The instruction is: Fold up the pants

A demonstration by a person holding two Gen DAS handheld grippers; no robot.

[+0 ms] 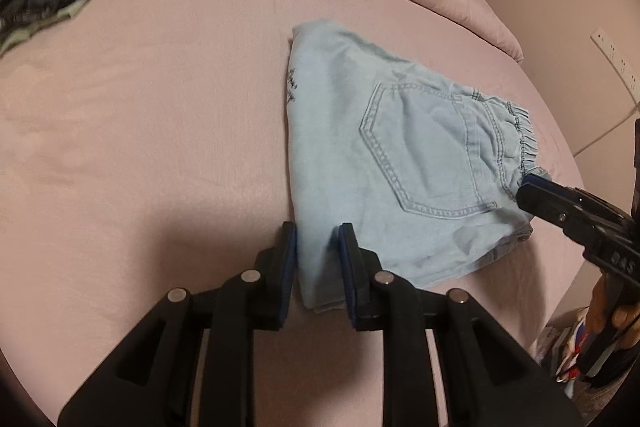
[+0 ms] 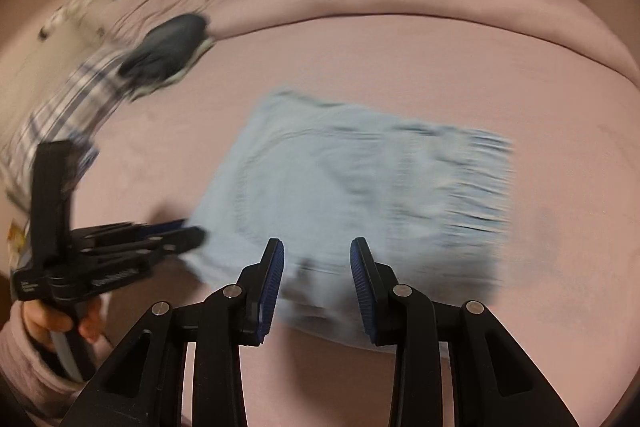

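Both grippers' black fingers fill the foreground, and beyond them a pink bed [image 1: 160, 115] carries the light-blue denim pants [image 1: 384, 163], already a compact rectangle with back pocket upward. Folding looks nearly finished; perhaps only a final tidy remains. At the pants' near edge the left gripper [image 1: 318, 259] and right gripper [image 2: 317, 269] are spread apart, gripping nothing.

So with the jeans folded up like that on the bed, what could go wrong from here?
1. The left tongs are open astride the near corner of the folded jeans; closing may pinch only the top layer and peel the fold open.
2. The right tongs are open, and their view is blurred, so a fast sweep could drag the waistband and skew the stack on the pink sheet.
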